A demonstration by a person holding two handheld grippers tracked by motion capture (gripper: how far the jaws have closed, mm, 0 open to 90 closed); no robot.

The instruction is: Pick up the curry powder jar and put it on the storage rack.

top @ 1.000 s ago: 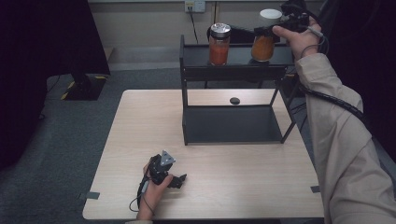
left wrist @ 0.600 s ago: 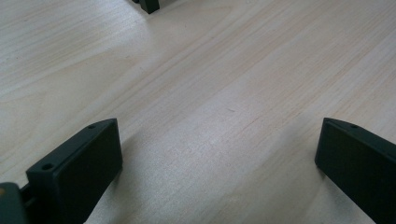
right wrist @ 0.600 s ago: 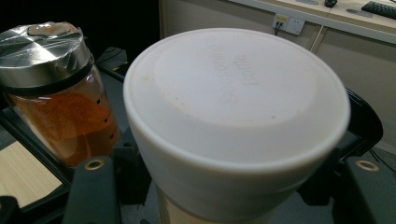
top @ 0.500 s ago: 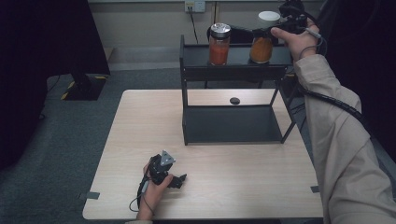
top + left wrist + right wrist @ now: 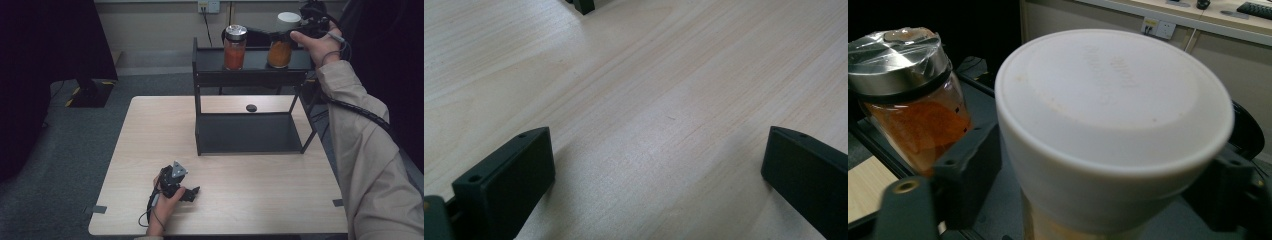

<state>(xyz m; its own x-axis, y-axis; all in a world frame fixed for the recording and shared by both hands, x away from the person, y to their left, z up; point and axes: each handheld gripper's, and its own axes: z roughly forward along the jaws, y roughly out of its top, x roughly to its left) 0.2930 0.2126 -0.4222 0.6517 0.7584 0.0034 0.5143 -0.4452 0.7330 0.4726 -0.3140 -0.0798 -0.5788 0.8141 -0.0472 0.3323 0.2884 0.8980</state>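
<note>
At the upper right of the high view, the right tongs (image 5: 285, 36) have just been opening around the white-lidded jar (image 5: 281, 46) on the black shelf's (image 5: 210, 62) top tier, pads off it. Withdrawing crookedly could topple it against the metal-lidded jar (image 5: 235, 47). The left tongs (image 5: 192, 192) rest apart on the surface (image 5: 150, 130).
</note>
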